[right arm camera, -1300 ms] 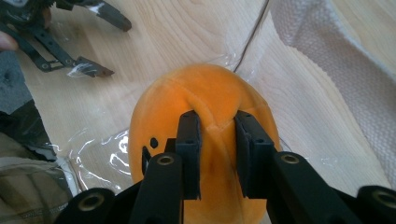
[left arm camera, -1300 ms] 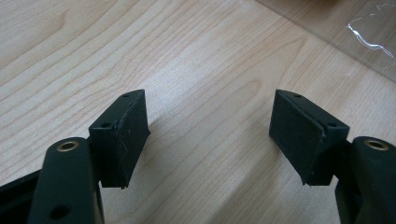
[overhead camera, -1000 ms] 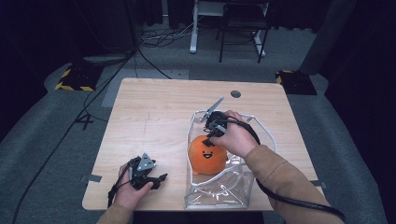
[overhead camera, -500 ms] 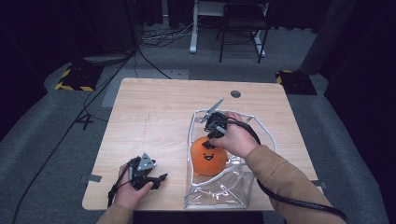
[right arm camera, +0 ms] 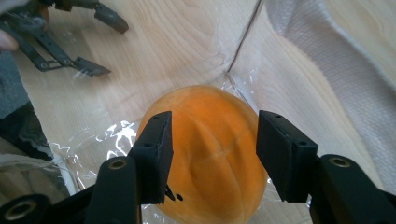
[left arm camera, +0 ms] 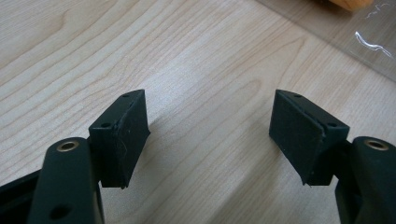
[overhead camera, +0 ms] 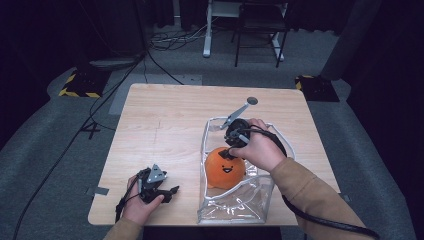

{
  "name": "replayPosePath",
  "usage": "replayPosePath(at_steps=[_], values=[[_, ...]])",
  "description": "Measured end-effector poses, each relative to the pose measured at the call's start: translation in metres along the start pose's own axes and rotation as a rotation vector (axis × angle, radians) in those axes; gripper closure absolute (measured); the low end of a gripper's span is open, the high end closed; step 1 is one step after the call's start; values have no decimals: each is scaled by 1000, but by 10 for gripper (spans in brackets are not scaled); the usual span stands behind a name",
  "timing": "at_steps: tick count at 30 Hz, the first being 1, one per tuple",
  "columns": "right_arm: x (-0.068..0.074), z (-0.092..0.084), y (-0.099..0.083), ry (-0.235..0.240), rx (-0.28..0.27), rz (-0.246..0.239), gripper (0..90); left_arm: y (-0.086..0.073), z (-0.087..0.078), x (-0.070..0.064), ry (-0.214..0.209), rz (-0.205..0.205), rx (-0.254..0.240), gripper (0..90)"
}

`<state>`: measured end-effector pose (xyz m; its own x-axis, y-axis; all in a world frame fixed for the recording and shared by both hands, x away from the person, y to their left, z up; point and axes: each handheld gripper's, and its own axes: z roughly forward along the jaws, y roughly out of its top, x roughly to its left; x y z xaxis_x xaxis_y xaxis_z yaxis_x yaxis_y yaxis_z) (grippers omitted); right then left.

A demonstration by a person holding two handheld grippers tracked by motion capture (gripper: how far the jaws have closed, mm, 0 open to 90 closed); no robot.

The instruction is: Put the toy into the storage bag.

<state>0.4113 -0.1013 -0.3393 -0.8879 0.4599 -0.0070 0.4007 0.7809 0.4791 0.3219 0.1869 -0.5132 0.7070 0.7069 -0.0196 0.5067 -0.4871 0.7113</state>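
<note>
Round orange pumpkin toy with a black printed face (overhead camera: 226,167), lying inside the clear plastic zip pouch with white trim (overhead camera: 235,202) on the light wooden table (overhead camera: 165,125). The right gripper (right arm camera: 212,154) hovers just above the pumpkin, its fingers (right arm camera: 154,149) spread wide, gripping nothing. The left gripper (overhead camera: 159,187), left of the pouch, rests on the table with fingers (left arm camera: 122,135) wide apart and empty. Judged step: placing or retrieving the pumpkin; the next move calls for a steady pouch.

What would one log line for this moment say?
right gripper: open, straddling orange pumpkin toy in clear plastic bag | left gripper: open, idle over wooden table
</note>
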Motion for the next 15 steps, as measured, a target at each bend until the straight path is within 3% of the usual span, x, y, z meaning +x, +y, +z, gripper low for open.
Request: replayPosePath(at_steps=[15], values=[[-2,-46,-11,-45,-120,13,421,0,0,0,0,2,0,285]])
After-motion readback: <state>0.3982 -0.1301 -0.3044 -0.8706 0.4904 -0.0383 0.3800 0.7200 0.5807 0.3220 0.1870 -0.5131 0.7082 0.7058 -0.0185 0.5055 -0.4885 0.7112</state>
